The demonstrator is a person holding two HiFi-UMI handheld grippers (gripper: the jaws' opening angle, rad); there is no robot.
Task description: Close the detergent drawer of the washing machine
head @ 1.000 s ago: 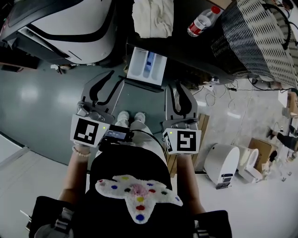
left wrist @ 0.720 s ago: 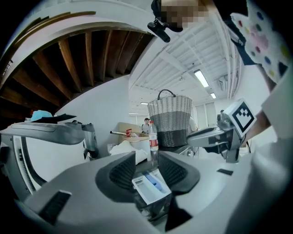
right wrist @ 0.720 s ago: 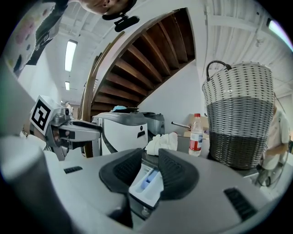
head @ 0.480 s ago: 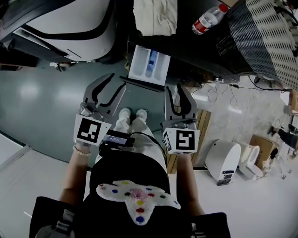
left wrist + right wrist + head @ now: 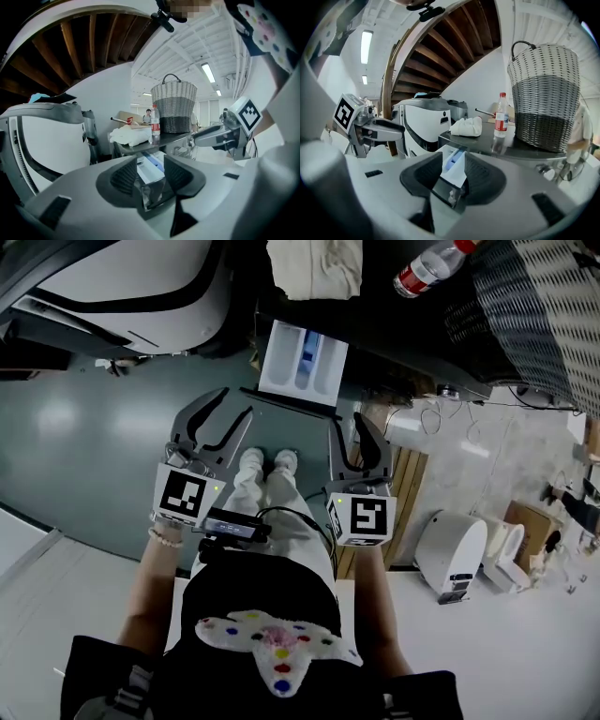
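Checking in: how are your arms sitting?

I'm holding both forearms out from my waist, side by side. The left hand-held gripper is angling in toward the middle, the right hand-held gripper is pointing straight ahead, and both are dipping a little below level.

And the jaws?

Both pairs are standing spread, having just been opening, and neither is pinching anything. Each gripper view is framing the detergent drawer in the gap between its jaws, but only from a distance, with nothing touching the pads.

Where is that drawer sitting?

It's sticking out of the front of the washing machine, pulled open. It's lying ahead of both sets of tips and apart from them, roughly between the lines they're pointing along.

What is the head view giving you that the others aren't?

From above I'm seeing the drawer's white compartments and blue insert, the gap between it and the tips, and my shoes on the grey floor.

And the gripper views?

They're showing the machine's top side-on: a white cloth, a bottle standing upright and a woven basket. Each is also catching the other gripper alongside, and the right gripper view is taking in the wooden stair underside overhead.
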